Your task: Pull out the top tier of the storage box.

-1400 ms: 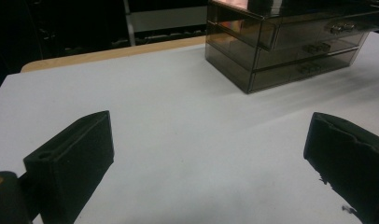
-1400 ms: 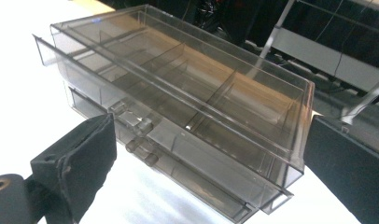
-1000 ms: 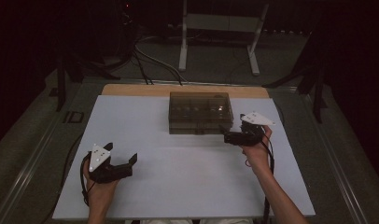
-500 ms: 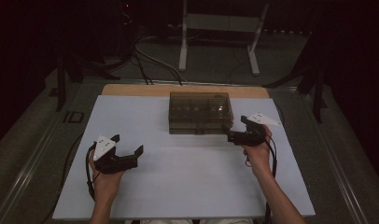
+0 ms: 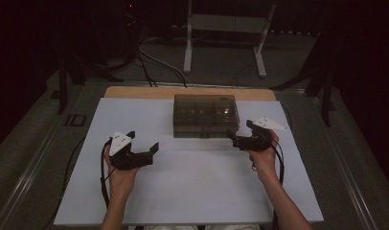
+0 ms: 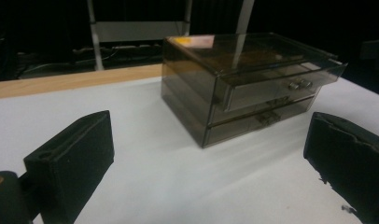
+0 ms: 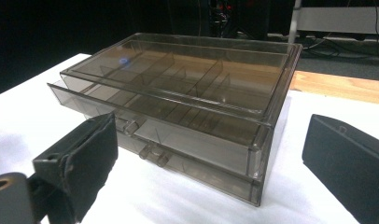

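Evidently the smoky plastic drawer box sat in the upper middle of the high view, on the white counter, with its top drawer standing out a little way from the case and the lower drawer flush below it. Against the pictures from a second and half a second before, the left tool had come up from the lower left of the frame toward the centre and swung to face the box, while the right tool had barely shifted and hung just beside the box's front right corner. Both tools had their jaws spread wide and held nothing; in the left gripper view and the right gripper view alike the box showed through the gap between the two black jaws. I judged from this that the work was at the approach stage: the right tool lined up near the small knob of the top drawer, the left closing in, perhaps to steady the case or take the other knob.

Outward from the box, a strip of bare wood edged the counter's far side, and beyond it in the upper centre stood a pale metal stand with cables trailing over the dark floor. Nothing lay on the counter between either tool and the box, so the way in looked clear; the knobs were small, which I thought would ask for a careful pinch.
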`<act>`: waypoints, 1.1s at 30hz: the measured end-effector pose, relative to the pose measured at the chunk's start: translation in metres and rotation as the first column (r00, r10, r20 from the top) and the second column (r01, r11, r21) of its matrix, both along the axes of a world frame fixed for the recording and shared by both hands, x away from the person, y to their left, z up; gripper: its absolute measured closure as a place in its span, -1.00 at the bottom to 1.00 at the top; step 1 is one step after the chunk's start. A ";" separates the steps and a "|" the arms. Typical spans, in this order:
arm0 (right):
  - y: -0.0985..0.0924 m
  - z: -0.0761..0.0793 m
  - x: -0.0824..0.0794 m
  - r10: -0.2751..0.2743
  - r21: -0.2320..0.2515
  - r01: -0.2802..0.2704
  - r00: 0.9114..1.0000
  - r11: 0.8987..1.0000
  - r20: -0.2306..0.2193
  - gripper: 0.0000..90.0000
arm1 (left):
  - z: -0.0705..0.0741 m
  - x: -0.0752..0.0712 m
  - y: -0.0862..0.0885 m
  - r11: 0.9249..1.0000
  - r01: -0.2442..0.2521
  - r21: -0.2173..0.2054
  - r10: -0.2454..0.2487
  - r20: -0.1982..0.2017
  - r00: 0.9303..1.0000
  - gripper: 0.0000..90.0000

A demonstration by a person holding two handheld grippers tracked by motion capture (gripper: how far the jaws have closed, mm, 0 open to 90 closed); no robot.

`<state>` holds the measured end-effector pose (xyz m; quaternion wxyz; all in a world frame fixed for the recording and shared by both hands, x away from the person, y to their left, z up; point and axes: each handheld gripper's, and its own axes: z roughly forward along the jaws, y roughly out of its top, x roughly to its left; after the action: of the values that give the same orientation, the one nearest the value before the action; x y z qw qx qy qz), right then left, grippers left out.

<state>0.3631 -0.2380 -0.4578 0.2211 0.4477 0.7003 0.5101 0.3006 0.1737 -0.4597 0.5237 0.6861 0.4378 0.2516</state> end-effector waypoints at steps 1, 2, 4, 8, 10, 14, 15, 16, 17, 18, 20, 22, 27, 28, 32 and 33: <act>0.000 0.000 0.000 -0.002 -0.001 0.002 1.000 1.000 -0.003 -0.92 | 0.000 0.002 -0.002 1.000 0.004 -0.002 -0.004 0.005 1.000 -0.93; 0.000 -0.001 0.000 -0.002 -0.001 0.002 1.000 1.000 -0.006 -0.92 | 0.000 0.003 -0.004 1.000 0.011 -0.006 -0.011 0.008 1.000 -0.93; 0.000 -0.002 0.000 -0.001 -0.004 0.001 1.000 1.000 -0.008 -0.94 | 0.000 0.007 -0.008 1.000 0.027 -0.002 -0.027 0.009 1.000 -0.93; 0.001 -0.005 0.000 0.003 -0.001 -0.003 1.000 1.000 -0.010 -0.94 | -0.002 0.014 -0.016 0.998 0.061 0.002 -0.061 0.008 0.998 -0.93; 0.002 -0.007 -0.001 0.004 -0.007 -0.004 1.000 1.000 -0.013 -0.94 | -0.003 0.017 -0.020 0.998 0.068 0.007 -0.068 0.002 0.998 -0.93; 0.001 -0.011 -0.001 0.006 -0.009 -0.006 1.000 1.000 -0.018 -0.94 | -0.007 0.025 -0.027 0.996 0.084 0.025 -0.084 -0.001 0.996 -0.93; 0.001 -0.012 -0.001 0.008 -0.007 -0.008 1.000 1.000 -0.018 -0.94 | -0.008 0.026 -0.029 0.996 0.088 0.026 -0.088 0.000 0.996 -0.93; 0.001 -0.013 -0.001 0.009 -0.007 -0.009 1.000 1.000 -0.018 -0.94 | -0.008 0.028 -0.031 0.995 0.092 0.031 -0.092 -0.001 0.996 -0.93; 0.001 -0.013 -0.001 0.010 -0.006 -0.010 1.000 1.000 -0.017 -0.94 | -0.009 0.029 -0.033 0.995 0.095 0.033 -0.095 -0.001 0.995 -0.93; 0.001 -0.014 -0.001 0.012 -0.007 -0.012 1.000 1.000 -0.016 -0.94 | -0.010 0.031 -0.034 0.995 0.096 0.032 -0.096 -0.001 0.995 -0.93; 0.002 -0.015 -0.001 0.016 -0.004 -0.016 1.000 1.000 -0.017 -0.94 | -0.011 0.034 -0.036 0.994 0.103 0.029 -0.103 -0.002 0.995 -0.93; 0.003 -0.016 -0.001 0.018 -0.005 -0.019 1.000 1.000 -0.014 -0.94 | -0.012 0.036 -0.039 0.994 0.106 0.023 -0.106 0.007 0.994 -0.93; 0.003 -0.018 0.001 0.023 0.003 -0.023 1.000 1.000 -0.018 -0.94 | -0.015 0.042 -0.045 0.993 0.115 0.026 -0.116 0.010 0.993 -0.93; 0.003 -0.018 0.001 0.025 0.005 -0.025 1.000 1.000 -0.018 -0.94 | -0.016 0.043 -0.046 0.993 0.117 0.028 -0.118 0.006 0.993 -0.93; 0.006 -0.019 0.003 0.039 0.010 -0.038 0.999 0.999 -0.022 -0.93 | -0.019 0.047 -0.051 0.992 0.122 0.032 -0.122 0.001 0.992 -0.93; 0.007 -0.020 0.003 0.043 0.010 -0.043 0.999 0.999 -0.021 -0.93 | -0.019 0.048 -0.053 0.992 0.125 0.033 -0.125 0.000 0.992 -0.93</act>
<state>0.3659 -0.2312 -0.4777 0.2004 0.4390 0.7098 0.5131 0.3484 0.1211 -0.4791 0.5276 0.7204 0.3893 0.2261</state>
